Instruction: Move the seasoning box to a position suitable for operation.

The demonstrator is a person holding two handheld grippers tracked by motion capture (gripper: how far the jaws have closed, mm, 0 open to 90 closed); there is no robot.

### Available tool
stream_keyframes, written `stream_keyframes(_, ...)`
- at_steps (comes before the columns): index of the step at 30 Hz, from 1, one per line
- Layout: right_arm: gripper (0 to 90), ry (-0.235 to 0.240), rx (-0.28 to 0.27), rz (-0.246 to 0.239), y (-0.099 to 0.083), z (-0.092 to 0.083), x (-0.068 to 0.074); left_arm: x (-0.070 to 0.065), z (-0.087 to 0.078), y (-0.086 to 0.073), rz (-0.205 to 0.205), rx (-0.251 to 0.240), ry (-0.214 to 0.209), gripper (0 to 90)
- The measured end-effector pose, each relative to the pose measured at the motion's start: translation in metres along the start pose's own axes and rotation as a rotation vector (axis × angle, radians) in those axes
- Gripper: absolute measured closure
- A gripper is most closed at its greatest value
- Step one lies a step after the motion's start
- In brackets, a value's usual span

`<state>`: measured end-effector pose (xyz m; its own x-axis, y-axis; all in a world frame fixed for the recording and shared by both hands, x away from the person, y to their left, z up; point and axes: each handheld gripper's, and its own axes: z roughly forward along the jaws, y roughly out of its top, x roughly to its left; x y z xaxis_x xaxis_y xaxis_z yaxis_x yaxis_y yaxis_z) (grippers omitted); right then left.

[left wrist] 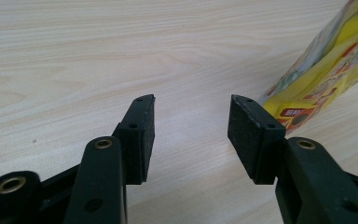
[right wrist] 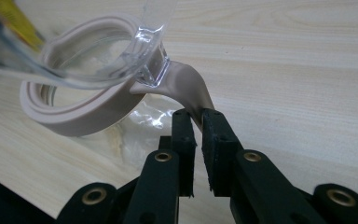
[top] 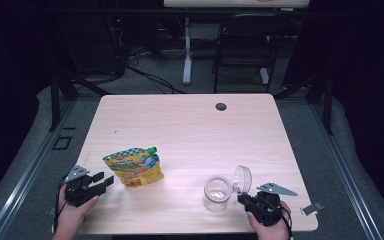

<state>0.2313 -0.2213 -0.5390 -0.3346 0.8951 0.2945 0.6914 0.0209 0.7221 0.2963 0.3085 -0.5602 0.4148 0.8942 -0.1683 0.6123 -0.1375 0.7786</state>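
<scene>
Right now the right gripper [top: 245, 199], low in the right part of the high view, has its jaws pinched narrow on the beige tab [right wrist: 193, 93] of the jar's seal ring. In the right gripper view that tab runs straight up out of the pads toward the upper left of the frame, where the beige ring [right wrist: 74, 116] and the clear lid [right wrist: 121, 56] sit tipped open. So the glass jar [top: 216, 192] stands just left of this gripper in the high view, mouth up, lid [top: 242, 178] swung up beside it at its right.

Over at lower left, the left gripper [top: 100, 181] has its jaws wide and nothing between them: bare wood shows in the gap in the left gripper view. The yellow pouch [top: 134, 167] lies just to the right of those fingertips in the high view, green cap toward its upper right, and in the left gripper view its lower corner [left wrist: 317, 79] sits at the right edge, just beyond the right-hand pad [left wrist: 247, 135].

My read: the pouch is the left hand's to take, since it is far nearer than the right; it must swing rightward to bring the pouch between the pads. The pouch and jar stand well apart across the table [top: 190, 125].
</scene>
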Motion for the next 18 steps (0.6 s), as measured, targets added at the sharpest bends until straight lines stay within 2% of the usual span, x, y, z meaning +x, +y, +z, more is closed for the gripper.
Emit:
stream_keyframes(6,84.0,-0.013,-0.018,-0.001,0.007,0.007,-0.006,-0.003,-0.004,-0.002,0.026,-0.012,-0.013,51.7)
stream_keyframes(10,84.1,-0.004,-0.026,0.004,0.013,0.013,-0.011,-0.004,-0.008,-0.005,0.037,-0.038,-0.020,51.7)
stream_keyframes(15,84.0,0.001,-0.034,0.010,0.019,0.019,-0.013,-0.006,-0.012,-0.006,0.055,-0.048,-0.028,51.9)
stream_keyframes(18,84.0,0.005,-0.031,-0.011,0.024,0.024,-0.015,-0.009,-0.017,-0.008,0.067,-0.062,-0.036,53.4)
